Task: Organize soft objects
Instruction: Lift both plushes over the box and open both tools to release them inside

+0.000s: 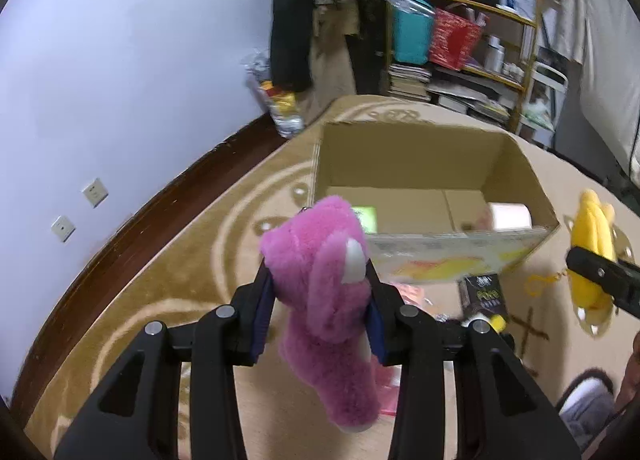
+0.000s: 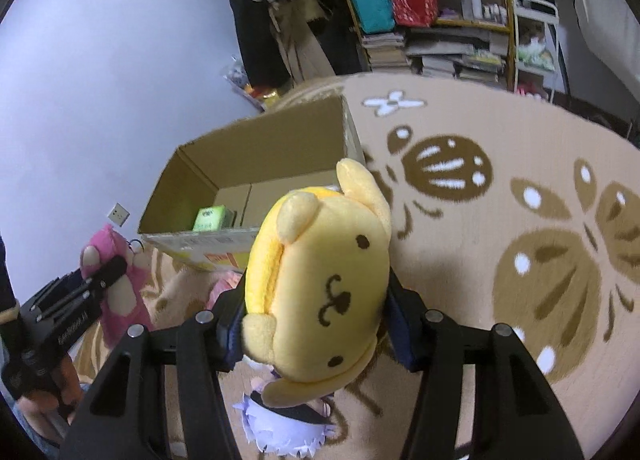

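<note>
My left gripper (image 1: 320, 300) is shut on a pink plush bear (image 1: 324, 292) and holds it above the carpet, in front of an open cardboard box (image 1: 420, 164). My right gripper (image 2: 316, 300) is shut on a yellow plush dog (image 2: 324, 280), held near the box's (image 2: 256, 148) right front corner. Each gripper shows in the other view: the right one with the yellow plush (image 1: 592, 252), the left one with the pink bear (image 2: 116, 292). The box holds a green packet (image 2: 212, 218) and a pink roll (image 1: 510, 216).
A patterned beige carpet (image 2: 500, 220) covers the floor. A doll with a pale purple skirt (image 2: 280, 424) lies below the right gripper. A dark packet (image 1: 482, 292) lies by the box front. A cluttered shelf (image 1: 460, 40) and hanging clothes (image 1: 312, 20) stand behind.
</note>
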The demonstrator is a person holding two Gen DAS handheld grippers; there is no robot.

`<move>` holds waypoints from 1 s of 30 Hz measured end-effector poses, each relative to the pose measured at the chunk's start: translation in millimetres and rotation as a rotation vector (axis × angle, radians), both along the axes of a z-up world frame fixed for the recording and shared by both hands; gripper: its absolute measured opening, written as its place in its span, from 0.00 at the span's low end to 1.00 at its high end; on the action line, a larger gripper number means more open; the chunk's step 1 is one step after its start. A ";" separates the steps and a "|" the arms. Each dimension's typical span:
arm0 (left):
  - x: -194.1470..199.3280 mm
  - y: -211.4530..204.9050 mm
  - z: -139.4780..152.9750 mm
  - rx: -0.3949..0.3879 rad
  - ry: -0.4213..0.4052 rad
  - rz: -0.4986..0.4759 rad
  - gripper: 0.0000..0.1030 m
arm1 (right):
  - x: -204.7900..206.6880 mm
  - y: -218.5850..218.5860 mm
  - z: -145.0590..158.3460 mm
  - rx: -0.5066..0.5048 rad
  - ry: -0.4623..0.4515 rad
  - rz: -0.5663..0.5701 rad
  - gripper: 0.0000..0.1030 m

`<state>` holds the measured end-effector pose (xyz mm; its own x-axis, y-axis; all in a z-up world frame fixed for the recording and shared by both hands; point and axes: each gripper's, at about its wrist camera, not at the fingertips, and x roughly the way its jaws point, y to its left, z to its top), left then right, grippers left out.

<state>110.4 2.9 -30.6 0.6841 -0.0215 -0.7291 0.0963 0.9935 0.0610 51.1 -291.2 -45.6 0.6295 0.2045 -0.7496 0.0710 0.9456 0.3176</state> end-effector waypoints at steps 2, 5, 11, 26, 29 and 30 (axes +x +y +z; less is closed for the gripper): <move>4.0 5.0 4.2 0.007 -0.018 0.011 0.37 | 3.3 1.4 2.0 -0.003 -0.014 0.007 0.59; 12.0 6.1 12.5 0.029 -0.055 0.014 0.37 | 10.7 3.8 3.6 -0.020 -0.032 0.018 0.59; 22.9 -3.1 18.2 0.052 -0.114 -0.018 0.37 | 22.7 10.4 14.3 -0.030 -0.087 0.045 0.59; 55.3 -36.8 22.5 0.076 -0.183 -0.111 0.37 | 61.5 33.2 39.4 -0.103 -0.212 0.121 0.59; 60.6 -36.6 23.1 0.064 -0.172 -0.116 0.37 | 68.2 34.7 38.3 -0.089 -0.223 0.122 0.59; 62.6 -36.6 23.6 0.061 -0.172 -0.116 0.37 | 70.6 35.7 37.0 -0.083 -0.224 0.124 0.59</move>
